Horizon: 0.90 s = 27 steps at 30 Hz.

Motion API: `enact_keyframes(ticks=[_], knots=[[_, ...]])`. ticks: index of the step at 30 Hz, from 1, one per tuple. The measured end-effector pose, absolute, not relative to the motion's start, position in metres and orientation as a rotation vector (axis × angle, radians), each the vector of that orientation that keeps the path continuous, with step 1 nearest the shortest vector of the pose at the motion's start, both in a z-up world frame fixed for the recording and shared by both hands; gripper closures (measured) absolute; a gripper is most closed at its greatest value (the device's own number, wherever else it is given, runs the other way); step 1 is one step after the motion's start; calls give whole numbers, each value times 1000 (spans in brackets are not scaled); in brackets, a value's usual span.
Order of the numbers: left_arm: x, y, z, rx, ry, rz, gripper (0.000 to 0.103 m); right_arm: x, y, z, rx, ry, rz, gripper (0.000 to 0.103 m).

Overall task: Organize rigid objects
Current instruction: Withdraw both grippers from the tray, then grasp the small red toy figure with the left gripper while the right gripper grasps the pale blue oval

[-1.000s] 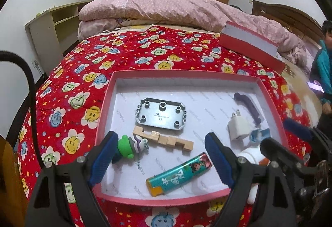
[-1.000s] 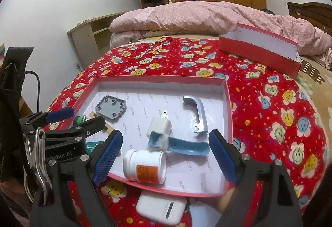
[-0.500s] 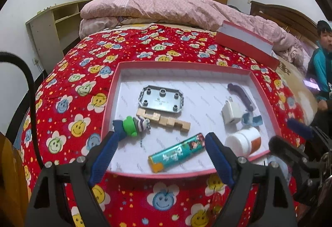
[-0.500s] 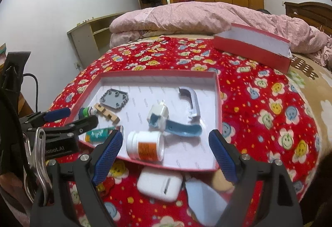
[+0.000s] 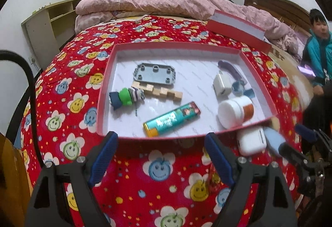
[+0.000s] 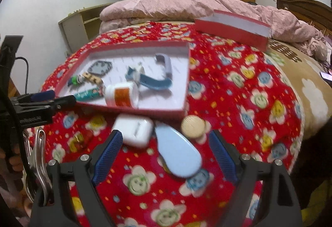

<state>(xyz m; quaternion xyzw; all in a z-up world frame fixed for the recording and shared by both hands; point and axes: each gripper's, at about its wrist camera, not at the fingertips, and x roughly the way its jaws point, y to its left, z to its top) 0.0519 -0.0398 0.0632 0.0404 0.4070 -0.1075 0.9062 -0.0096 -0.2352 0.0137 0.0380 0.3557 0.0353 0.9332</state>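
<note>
Both the left gripper (image 5: 160, 157) and right gripper (image 6: 164, 154) gape empty, most items already lying ahead in the shallow red-rimmed cardboard box (image 6: 161, 111), while the white plastic case (image 6: 133, 130), pale-blue oval case (image 6: 179, 156) and round beige knob (image 6: 193, 123) wait on the bed just beyond the right gripper.

The right wrist view is smeared: the tray (image 6: 184, 86) and its small contents lack sharp outlines. In the left wrist view, at four o'clock, the pale blue case (image 5: 274, 139) is blurred and partly behind the other claw's finger (image 5: 290, 150). The person (image 5: 317, 48) at three o'clock is cut off by the edge.
</note>
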Motion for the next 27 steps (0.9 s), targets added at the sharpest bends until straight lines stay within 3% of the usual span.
enact_keyframes(ticks=[19, 27], knots=[[17, -69, 27, 182, 898, -297, 15, -9, -240, -15, 67, 790, 37, 16], [5, -80, 25, 235, 865, -338, 25, -2, -237, -20, 27, 806, 48, 16]])
